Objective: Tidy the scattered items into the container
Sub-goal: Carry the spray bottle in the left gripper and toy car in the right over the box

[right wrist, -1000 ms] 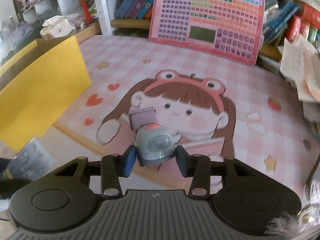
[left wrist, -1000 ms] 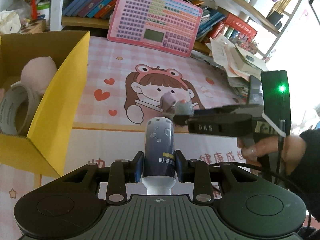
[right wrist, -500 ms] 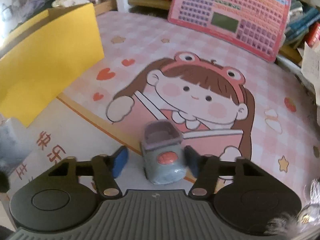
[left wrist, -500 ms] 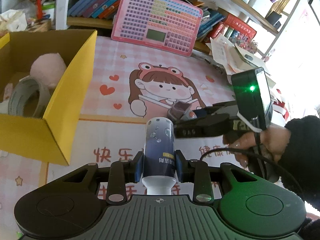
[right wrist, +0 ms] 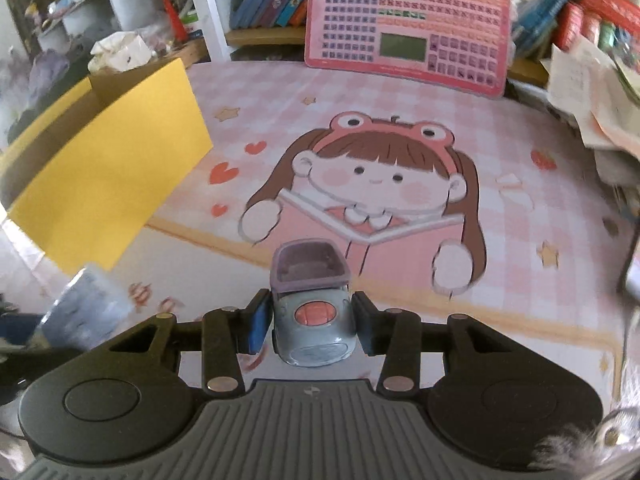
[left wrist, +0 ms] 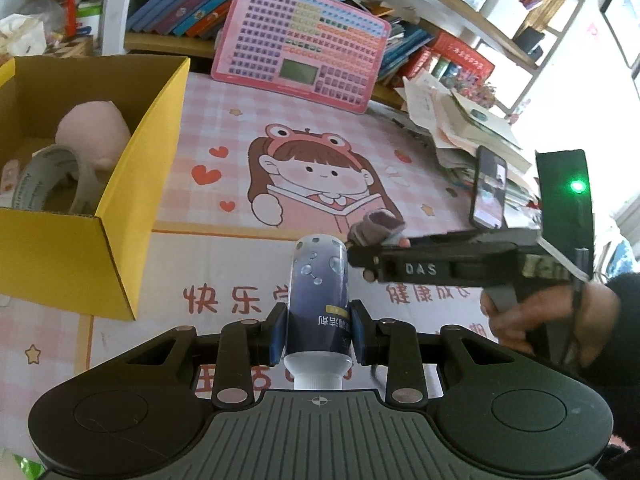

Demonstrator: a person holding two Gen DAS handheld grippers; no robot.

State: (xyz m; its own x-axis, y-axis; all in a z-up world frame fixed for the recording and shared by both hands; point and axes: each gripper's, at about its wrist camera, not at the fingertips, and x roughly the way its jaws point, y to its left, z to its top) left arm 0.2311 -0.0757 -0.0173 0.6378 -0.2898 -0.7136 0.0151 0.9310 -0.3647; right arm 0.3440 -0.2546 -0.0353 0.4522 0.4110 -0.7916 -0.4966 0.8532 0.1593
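Observation:
My left gripper is shut on a dark blue bottle with a white cap, held above the mat. My right gripper is shut on a small grey toy car with a purple bed and a red button. The right gripper also shows in the left wrist view, just right of the bottle, with the toy at its tip. The yellow cardboard box stands to the left, open, holding a tape roll and a pink plush. The box also shows in the right wrist view.
A pink cartoon mat covers the table. A pink keyboard toy leans on the bookshelf behind. A phone stands by a pile of papers at the right.
The right gripper closed on the toy car, after opening half a second ago. The left gripper kept its hold on the bottle and pulled back a little from the box.

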